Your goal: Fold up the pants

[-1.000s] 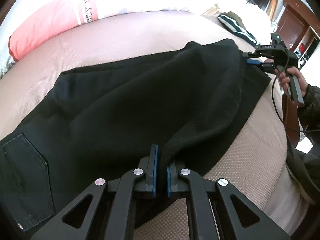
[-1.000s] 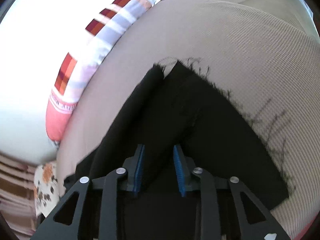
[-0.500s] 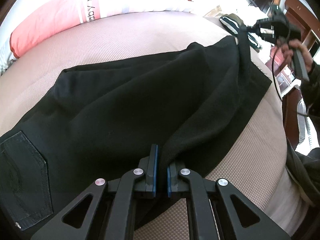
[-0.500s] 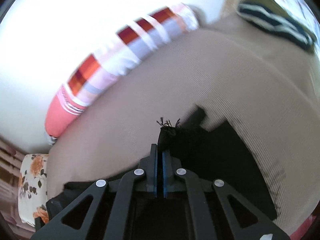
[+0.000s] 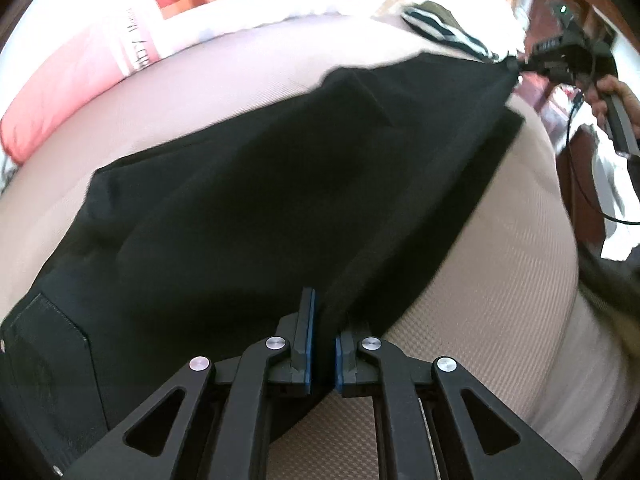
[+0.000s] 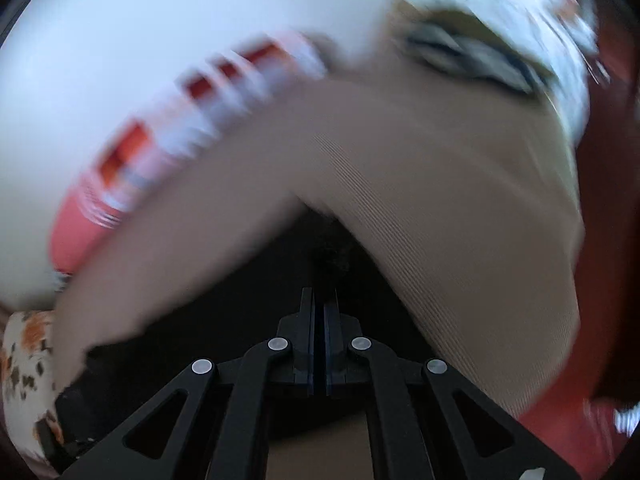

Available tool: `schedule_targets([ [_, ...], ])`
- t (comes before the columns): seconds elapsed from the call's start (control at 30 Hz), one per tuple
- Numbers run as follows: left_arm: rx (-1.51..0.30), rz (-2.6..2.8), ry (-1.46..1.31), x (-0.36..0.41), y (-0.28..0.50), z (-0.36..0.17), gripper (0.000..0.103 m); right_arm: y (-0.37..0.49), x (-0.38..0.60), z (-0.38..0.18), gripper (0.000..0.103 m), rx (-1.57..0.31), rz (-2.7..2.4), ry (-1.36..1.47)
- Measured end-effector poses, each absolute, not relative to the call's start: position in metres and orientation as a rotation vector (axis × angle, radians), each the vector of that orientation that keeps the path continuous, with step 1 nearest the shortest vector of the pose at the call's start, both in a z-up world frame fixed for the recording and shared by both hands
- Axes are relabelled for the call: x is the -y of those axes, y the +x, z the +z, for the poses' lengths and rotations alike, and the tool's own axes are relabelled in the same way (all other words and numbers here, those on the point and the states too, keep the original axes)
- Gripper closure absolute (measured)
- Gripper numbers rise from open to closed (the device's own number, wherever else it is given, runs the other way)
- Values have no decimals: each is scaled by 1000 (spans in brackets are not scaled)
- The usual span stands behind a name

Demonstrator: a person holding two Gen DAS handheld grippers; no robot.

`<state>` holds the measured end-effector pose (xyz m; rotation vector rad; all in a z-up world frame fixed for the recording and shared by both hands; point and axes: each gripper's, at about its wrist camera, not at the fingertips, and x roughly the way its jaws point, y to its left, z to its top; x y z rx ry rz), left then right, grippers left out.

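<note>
Black pants (image 5: 248, 216) lie across a beige bed (image 5: 492, 312), with a back pocket at the lower left. My left gripper (image 5: 322, 344) is shut on the near edge of the upper leg. My right gripper (image 5: 520, 65) shows at the far right of the left wrist view, shut on the hem end and holding it lifted above the bed. In the right wrist view, which is blurred, my right gripper (image 6: 320, 336) is shut on dark pants cloth (image 6: 332, 248) over the bed (image 6: 460, 208).
A long pink and white pillow (image 5: 132, 52) lies along the far side of the bed. A dark striped garment (image 5: 444, 28) sits at the far right corner. Wooden furniture (image 5: 576, 184) stands beyond the bed's right edge.
My right gripper closed on the pants hem and lifted it up and to the right, pulling the upper leg taut. My left gripper kept its hold and rose slightly.
</note>
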<state>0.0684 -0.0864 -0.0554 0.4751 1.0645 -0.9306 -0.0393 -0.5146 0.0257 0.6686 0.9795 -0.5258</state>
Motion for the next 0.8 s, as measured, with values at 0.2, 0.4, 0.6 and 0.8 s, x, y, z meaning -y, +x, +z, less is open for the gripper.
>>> schedule_targets([
  [0.2,-1054,-945,511,90,64,-55,94,-78,515,-31,101,-1043,-579,738],
  [0.4,-1052,-955,520,92,62,-56,93,-77,513,-29,101,-1046,-589,710],
  [0.6,-1186,-963,421,91,78,-50,75,-77,516,-24,88,-1065,-610,698],
  [0.8,-1184,-1075,244,69,89,-17,43,-58,533,13,84,-1015,-552,612],
])
